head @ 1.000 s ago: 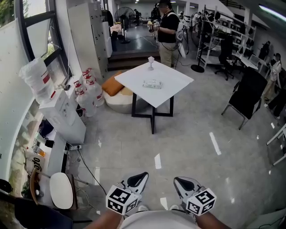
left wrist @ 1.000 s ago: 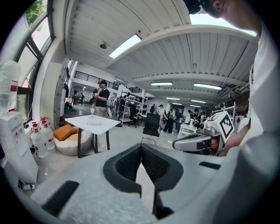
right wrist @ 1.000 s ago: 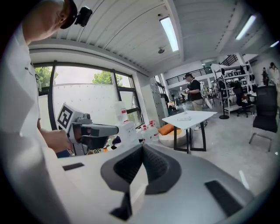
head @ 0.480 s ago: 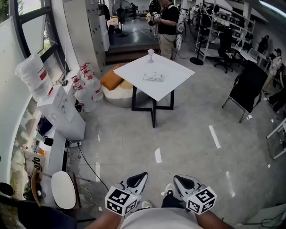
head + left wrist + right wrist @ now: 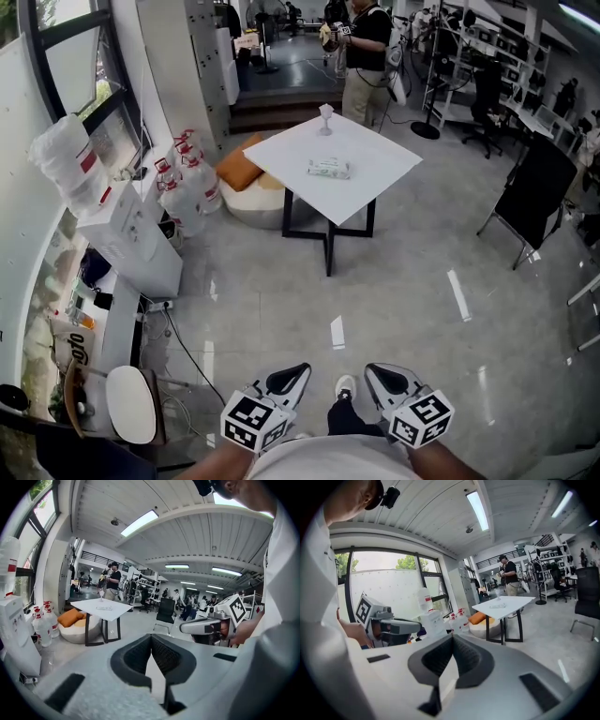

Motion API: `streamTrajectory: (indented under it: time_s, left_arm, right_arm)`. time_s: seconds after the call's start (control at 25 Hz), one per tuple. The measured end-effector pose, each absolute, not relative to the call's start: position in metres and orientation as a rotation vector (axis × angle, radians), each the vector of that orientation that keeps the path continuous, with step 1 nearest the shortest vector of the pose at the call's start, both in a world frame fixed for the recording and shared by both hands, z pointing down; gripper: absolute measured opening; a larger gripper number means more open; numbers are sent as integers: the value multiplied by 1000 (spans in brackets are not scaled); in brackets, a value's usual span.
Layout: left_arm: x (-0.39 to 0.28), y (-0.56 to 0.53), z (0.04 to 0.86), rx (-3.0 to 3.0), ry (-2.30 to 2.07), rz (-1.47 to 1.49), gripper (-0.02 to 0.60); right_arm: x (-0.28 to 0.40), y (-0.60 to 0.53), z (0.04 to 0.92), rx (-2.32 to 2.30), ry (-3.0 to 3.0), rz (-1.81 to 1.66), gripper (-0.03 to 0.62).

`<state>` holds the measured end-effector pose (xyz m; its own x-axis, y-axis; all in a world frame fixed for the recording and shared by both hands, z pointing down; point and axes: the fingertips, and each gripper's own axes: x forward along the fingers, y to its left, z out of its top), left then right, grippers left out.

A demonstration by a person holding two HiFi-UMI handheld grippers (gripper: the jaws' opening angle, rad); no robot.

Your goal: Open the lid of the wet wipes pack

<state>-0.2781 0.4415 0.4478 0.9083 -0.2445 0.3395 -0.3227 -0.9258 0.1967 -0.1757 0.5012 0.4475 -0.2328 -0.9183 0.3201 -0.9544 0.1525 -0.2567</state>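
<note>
Head view: pale green soft-plastic wet wipes pack is lying flat near the middle of a white square table with a black frame, well apart from both grippers. A person in dark top is standing behind the table. Left gripper and right gripper are hovering side by side over the grey floor.

Left gripper view: left gripper is holding its jaws pressed together, gripping nothing; pack is showing far off.

Right gripper view: right gripper is likewise keeping its jaws together, empty; pack is lying on the distant table.
</note>
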Motion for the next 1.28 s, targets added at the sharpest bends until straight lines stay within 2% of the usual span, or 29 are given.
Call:
streamTrajectory:
  time_s: [0.36, 0.8, 1.28]
  left_arm:
    - [-189, 337, 410, 2865, -519, 395, 8]
    - [-102, 277, 420, 2846, -566, 405, 8]
    - [-75, 245, 436, 2803, -596, 473, 9]
  right_arm:
    - [-91, 392, 416, 1826, -2399, 537, 6]
    - [-11, 325, 427, 1739, -2444, 552, 6]
    - [22, 291, 441, 1717, -2459, 629, 6]
